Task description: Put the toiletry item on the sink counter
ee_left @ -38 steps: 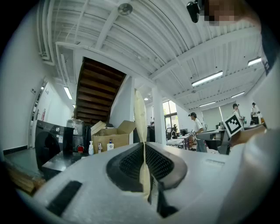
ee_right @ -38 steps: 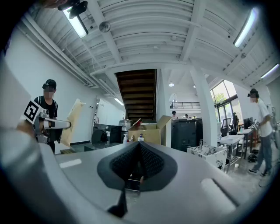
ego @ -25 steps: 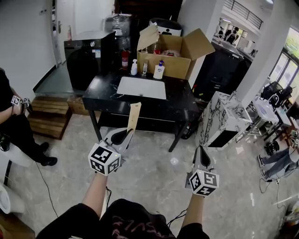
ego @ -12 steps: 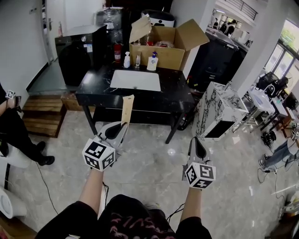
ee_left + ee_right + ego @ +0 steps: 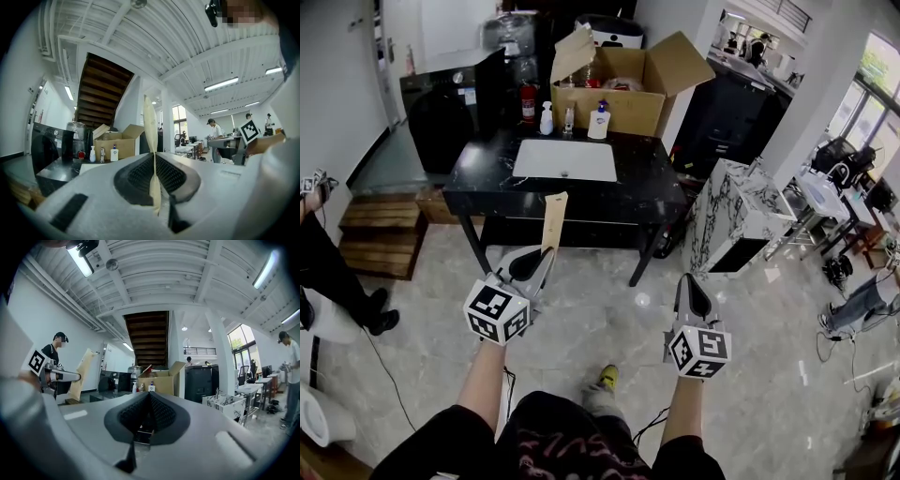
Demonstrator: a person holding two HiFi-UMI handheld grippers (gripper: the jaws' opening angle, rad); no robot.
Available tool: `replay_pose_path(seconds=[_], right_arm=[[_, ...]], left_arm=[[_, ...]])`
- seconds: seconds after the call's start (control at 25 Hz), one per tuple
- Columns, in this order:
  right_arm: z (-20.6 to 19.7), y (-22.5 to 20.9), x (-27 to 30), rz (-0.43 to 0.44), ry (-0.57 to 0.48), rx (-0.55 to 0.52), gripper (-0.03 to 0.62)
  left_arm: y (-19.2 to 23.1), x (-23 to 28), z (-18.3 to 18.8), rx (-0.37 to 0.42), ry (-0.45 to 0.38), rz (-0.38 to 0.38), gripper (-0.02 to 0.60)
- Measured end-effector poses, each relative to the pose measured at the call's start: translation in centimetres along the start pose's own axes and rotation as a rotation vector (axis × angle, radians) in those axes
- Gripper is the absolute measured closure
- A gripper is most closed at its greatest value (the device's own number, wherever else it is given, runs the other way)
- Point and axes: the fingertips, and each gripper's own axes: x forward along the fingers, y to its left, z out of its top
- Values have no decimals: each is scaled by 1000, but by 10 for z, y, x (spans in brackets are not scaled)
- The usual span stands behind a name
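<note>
My left tongs [image 5: 539,263] clench one tan packet [image 5: 551,220], my right tongs [image 5: 690,290] clenched empty; three bottles [image 5: 569,117] stand on the table [image 5: 649,189].

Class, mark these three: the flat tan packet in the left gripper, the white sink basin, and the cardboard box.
tan packet [image 5: 552,223], head view, middle of its flat face.
sink basin [image 5: 565,161], head view, bare white bottom.
cardboard box [image 5: 636,112], head view, front wall.
</note>
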Motion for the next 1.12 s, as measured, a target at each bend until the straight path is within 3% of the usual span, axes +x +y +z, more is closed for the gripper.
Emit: replay_pose_path(seconds=[1.12], right_arm=[[-15, -124, 160, 58, 24, 47, 583]], left_arm=[[36, 175, -12, -12, 59, 58, 571]])
